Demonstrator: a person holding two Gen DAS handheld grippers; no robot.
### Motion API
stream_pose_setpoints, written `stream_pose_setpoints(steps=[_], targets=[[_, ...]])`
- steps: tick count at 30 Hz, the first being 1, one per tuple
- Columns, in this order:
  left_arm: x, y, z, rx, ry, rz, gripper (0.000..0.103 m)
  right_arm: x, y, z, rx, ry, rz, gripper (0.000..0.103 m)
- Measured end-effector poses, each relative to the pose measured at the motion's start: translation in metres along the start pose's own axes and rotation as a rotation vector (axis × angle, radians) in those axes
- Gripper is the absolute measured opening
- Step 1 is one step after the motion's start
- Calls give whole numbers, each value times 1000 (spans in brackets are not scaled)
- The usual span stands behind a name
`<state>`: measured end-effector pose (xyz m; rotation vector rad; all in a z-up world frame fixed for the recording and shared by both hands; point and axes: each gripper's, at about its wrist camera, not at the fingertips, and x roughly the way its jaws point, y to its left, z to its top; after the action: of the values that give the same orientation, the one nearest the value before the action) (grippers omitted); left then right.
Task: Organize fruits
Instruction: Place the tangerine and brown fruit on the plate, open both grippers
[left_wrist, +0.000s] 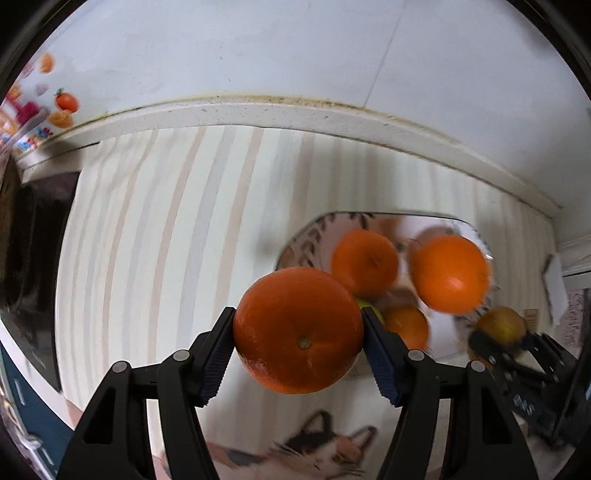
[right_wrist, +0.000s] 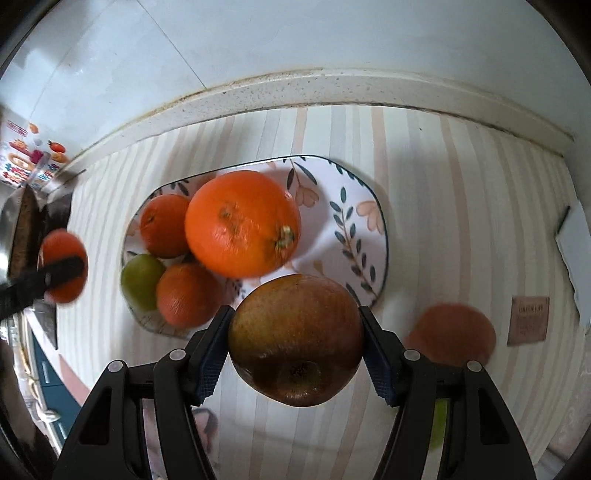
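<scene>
Over striped cloth | your left gripper (left_wrist: 298, 341) clamps an orange (left_wrist: 298, 329); plate (left_wrist: 303, 236) lies up-right | right gripper (right_wrist: 295, 341) clamps an apple (right_wrist: 295, 339); plate (right_wrist: 369, 229) just beyond, nearer

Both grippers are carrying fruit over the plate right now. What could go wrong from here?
1. The plate already holds a crowded cluster on its left side, with the big orange on top; dropping more there may start a roll-off.
2. The left gripper pinches its orange only at two side points, and so does the right gripper on the russet apple-like fruit; round fruit may slip.
3. Both grippers hang close together, so they may collide.
</scene>
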<state>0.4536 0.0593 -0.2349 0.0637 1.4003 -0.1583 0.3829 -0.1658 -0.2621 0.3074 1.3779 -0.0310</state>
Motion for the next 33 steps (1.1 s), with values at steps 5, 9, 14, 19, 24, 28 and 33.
stream_pose_setpoints(steps=[5, 9, 14, 19, 24, 28, 33], targets=[[30, 10, 24, -22, 80, -16, 64, 18, 1, 1, 14, 4, 0, 69], [47, 5, 25, -9, 115, 2, 64, 27, -8, 3, 41, 21, 14, 69], [53, 2, 22, 0, 123, 17, 65, 36, -10, 8, 61, 37, 36, 70], [44, -1, 23, -8, 110, -21, 78, 29, -12, 13, 68, 32, 54, 94], [21, 3, 19, -27, 69, -22, 85, 21, -12, 12, 71, 44, 60, 96], [0, 1, 5, -32, 32, -12, 86, 6, -13, 4, 52, 41, 60, 96], [-22, -3, -20, -42, -1, -9, 85, -16, -12, -8, 41, 21, 49, 96]])
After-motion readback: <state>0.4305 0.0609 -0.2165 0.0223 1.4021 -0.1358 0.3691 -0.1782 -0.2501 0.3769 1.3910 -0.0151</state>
